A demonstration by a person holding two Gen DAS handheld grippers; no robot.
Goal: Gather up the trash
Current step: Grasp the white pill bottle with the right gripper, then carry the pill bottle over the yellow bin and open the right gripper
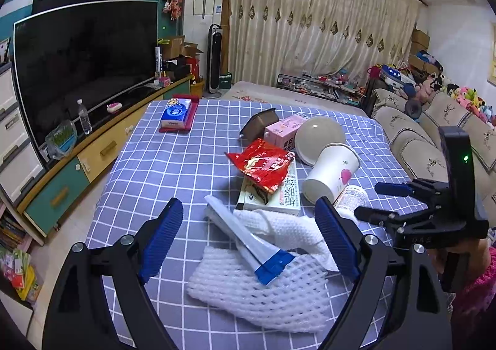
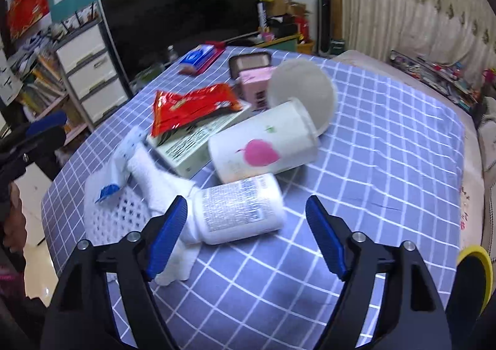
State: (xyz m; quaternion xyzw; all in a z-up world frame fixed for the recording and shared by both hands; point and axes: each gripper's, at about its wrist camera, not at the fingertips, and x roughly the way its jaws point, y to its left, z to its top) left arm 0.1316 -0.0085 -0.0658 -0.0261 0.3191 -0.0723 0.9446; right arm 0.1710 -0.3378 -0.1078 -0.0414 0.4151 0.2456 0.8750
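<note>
Trash lies on a blue checked tablecloth (image 1: 161, 164). My left gripper (image 1: 248, 238) is open above a white and blue wrapper (image 1: 248, 238), a white foam net (image 1: 257, 297) and a crumpled paper towel (image 1: 288, 226). My right gripper (image 2: 246, 238) is open around a white bottle (image 2: 241, 209) lying on its side; it also shows in the left wrist view (image 1: 383, 202). Behind lie a paper cup with a pink print (image 2: 263, 145), a red snack bag (image 2: 192, 105) on a flat box (image 2: 195, 142), a pink carton (image 2: 257, 83), a round bowl (image 2: 302, 92) and a dark tray (image 2: 249, 63).
A tissue pack (image 1: 176, 114) on a red tray lies at the table's far left. A TV (image 1: 83, 68) on a low cabinet stands left of the table. A sofa (image 1: 412, 139) runs along the right. A yellow-rimmed object (image 2: 474, 269) sits at the right edge.
</note>
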